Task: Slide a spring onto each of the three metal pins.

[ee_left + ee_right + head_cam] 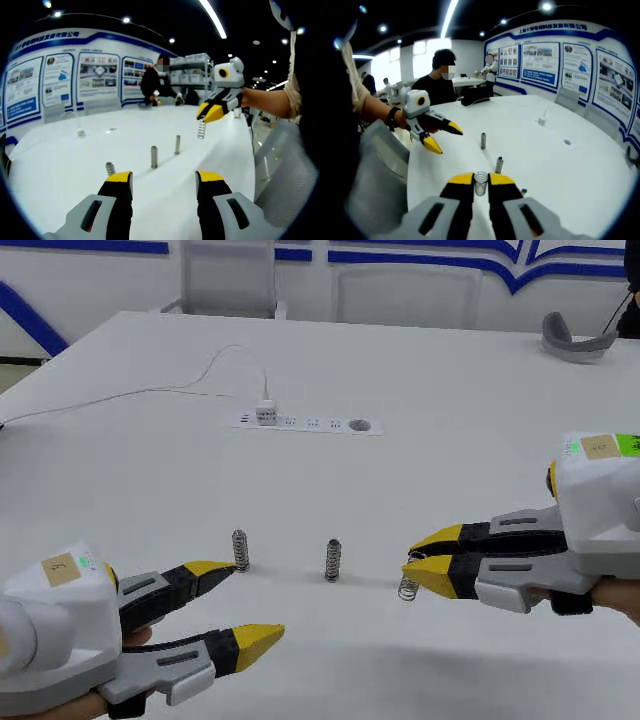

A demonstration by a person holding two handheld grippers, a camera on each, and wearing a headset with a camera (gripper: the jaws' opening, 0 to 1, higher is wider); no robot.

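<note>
Left gripper [256,600] waits, jaws apart. My right gripper [408,562] pinches the last spring [408,587], axis upright, with the bare pin [177,144] just beside its lower end.

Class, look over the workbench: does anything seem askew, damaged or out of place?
Nothing stands out. The left spring and middle spring sit upright on their pins, the bare pin stands straight, and the right gripper holds the third spring in its jaws.
</note>
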